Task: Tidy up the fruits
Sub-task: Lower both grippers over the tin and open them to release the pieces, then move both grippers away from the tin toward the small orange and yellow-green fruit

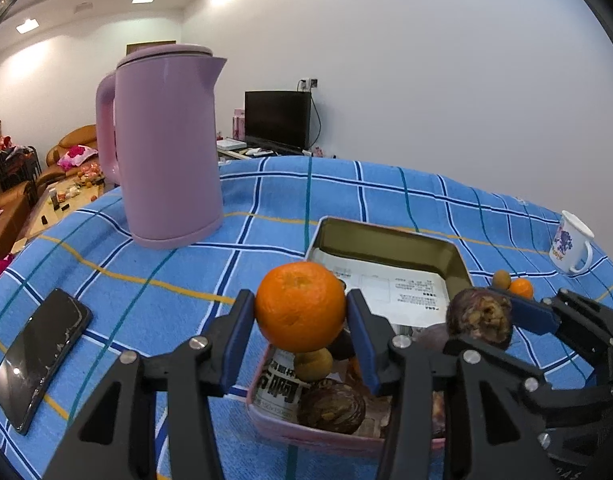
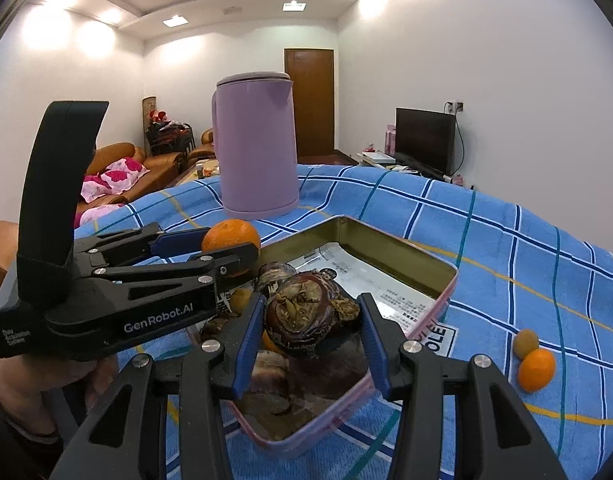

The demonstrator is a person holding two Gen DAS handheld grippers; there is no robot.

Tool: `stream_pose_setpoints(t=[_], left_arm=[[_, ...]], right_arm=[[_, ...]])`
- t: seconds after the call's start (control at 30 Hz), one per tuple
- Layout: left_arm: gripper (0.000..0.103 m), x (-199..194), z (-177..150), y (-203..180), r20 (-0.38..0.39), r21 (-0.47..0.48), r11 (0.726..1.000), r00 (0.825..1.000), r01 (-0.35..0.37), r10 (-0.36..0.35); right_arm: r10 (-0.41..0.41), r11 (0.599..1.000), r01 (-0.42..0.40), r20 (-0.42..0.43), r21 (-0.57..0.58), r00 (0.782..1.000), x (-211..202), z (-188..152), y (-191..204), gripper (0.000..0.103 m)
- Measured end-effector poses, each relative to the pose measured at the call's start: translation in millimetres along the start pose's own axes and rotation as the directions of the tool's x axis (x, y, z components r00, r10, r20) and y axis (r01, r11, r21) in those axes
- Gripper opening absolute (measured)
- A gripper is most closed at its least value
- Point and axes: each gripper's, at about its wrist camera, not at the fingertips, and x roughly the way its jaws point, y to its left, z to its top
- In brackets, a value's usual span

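Left gripper (image 1: 300, 314) pinches an orange (image 1: 300, 306) above the tin (image 1: 390, 240); right gripper (image 2: 312, 330) pinches a dark purple fruit (image 2: 302, 316) over it. Small orange (image 2: 536, 370) at tin's 3 o'clock.

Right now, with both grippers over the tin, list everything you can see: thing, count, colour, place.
Tin: one, pink outside and gold inside, mid-table, paper-lined.
Orange: one, orange, held above the tin.
Dark fruit: one, purple-brown, held above the tin.
Fruit in tin: several, mostly dark, exact count unclear.
Loose fruit: two, one orange and one brownish, on the cloth beside the tin.
Kettle: one, lilac, behind the tin.
Phone: one, black, on the cloth.
Mug: one, white, far edge.
Tablecloth: one, blue checked.
Left gripper: grips the orange.
Right gripper: grips the dark fruit.
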Motion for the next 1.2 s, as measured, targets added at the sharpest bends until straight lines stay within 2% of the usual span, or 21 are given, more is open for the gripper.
stream_pose_setpoints(t=[0.13,0.2,0.27,0.33,0.4,0.53,0.63,0.83,0.93,1.0,1.1,1.2], left_arm=[[0.058,-4,-2,-8,0.018,0.035,0.999,1.000,-0.013,0.012],[0.064,-5,-2,-7,0.022,0.030,0.999,1.000,-0.018,0.017],[0.074,-7,-2,-4,0.027,0.017,1.000,0.999,-0.025,0.024],[0.076,-9,-2,-4,0.032,0.016,1.000,0.999,-0.026,0.025],[0.077,-10,-3,-8,0.036,0.031,0.999,0.999,-0.037,0.035],[0.080,-13,-3,-15,0.055,0.048,0.997,0.997,-0.061,0.058],[0.086,-16,-3,-19,0.058,0.059,0.997,0.997,-0.055,0.052],[0.089,-19,-6,-43,0.032,0.120,0.993,0.999,-0.016,0.013],[0.096,-15,-12,-60,0.015,0.199,0.979,0.999,-0.049,0.047],[0.097,-9,-12,-63,0.014,0.224,0.970,0.995,-0.095,0.094],[0.097,3,-3,-56,-0.007,0.208,0.968,0.990,-0.139,0.144],[0.096,5,6,-47,0.001,0.176,0.972,0.987,-0.158,0.160]], right_arm=[[0.013,1.000,-0.013,-0.029,0.001,0.999,7,1,1,0.050],[0.007,1.000,-0.006,-0.021,0.017,1.000,5,1,-2,0.055],[-0.005,0.999,0.006,-0.006,0.039,1.000,2,1,-6,0.065],[-0.017,0.998,0.015,0.028,0.059,0.999,-5,0,-10,0.071],[-0.038,0.997,0.035,0.056,0.062,0.998,-13,-2,-13,0.071],[-0.146,0.985,0.140,0.056,0.099,0.988,-23,-4,-30,0.072],[-0.127,0.977,0.114,0.062,0.181,0.990,-32,-7,-51,0.072],[-0.195,0.956,0.165,0.107,0.241,0.975,-52,-14,-70,0.072],[-0.211,0.948,0.175,0.113,0.267,0.971,-56,-17,-77,0.072],[-0.211,0.946,0.174,0.113,0.275,0.971,-58,-19,-80,0.072],[-0.216,0.945,0.177,0.119,0.274,0.969,-62,-19,-83,0.072],[-0.240,0.943,0.205,0.110,0.262,0.964,-66,-18,-87,0.072]])
